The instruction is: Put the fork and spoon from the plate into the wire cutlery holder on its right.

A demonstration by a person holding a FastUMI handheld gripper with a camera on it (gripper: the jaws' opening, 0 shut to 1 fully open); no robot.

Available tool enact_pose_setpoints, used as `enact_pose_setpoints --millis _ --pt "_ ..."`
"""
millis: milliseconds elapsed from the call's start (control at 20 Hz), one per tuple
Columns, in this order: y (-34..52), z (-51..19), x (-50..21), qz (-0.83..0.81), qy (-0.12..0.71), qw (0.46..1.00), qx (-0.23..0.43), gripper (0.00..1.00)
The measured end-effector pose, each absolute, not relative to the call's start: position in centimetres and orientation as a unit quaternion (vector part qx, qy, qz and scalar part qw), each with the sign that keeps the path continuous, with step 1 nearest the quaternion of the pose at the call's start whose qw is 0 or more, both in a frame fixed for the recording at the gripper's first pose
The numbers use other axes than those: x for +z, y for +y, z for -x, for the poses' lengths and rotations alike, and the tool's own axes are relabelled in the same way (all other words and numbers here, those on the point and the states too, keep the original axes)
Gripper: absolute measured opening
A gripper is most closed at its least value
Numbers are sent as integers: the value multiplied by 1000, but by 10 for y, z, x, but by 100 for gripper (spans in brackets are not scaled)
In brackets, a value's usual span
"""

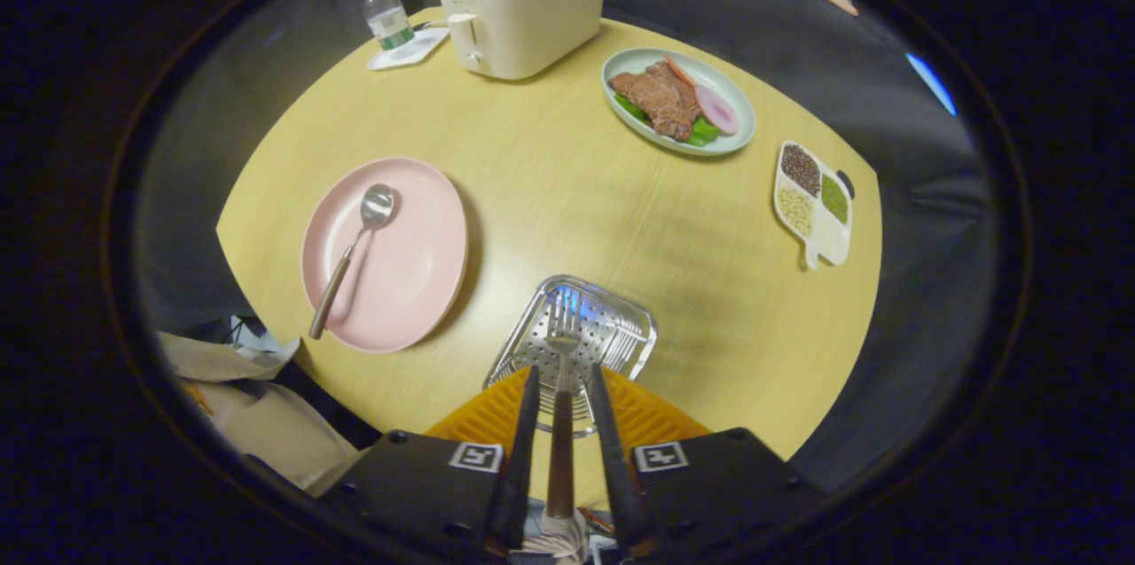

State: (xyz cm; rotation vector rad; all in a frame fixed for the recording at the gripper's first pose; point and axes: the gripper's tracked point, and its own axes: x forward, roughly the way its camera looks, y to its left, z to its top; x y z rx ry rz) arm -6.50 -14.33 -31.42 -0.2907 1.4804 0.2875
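My gripper [562, 370] hangs over the wire cutlery holder [621, 325], a metal basket with a perforated bottom, to the right of the pink plate [417, 263]. The fork [560, 450] points tines-down into the holder, and its brown handle rises between my fingers. A gap shows on each side of the handle, so the fingers stand slightly open and do not press on it. The spoon [353, 255] lies on the pink plate, bowl toward the far side, brown handle reaching over the near rim.
On the round wooden table [567, 192], a cream toaster [523, 19] with bread stands at the back, with a water bottle [387, 15] to its left. A plate of meat [678, 99] and a divided dish of grains [814, 201] lie far right.
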Motion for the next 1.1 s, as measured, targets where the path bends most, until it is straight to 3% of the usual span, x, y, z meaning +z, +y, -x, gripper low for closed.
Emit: enact_pose_setpoints --millis 300,650,1100 --pt "-105 43 -282 89 554 820 114 100" --pt "-46 51 -259 47 445 890 84 99" --pt "15 68 -287 50 399 914 53 99"
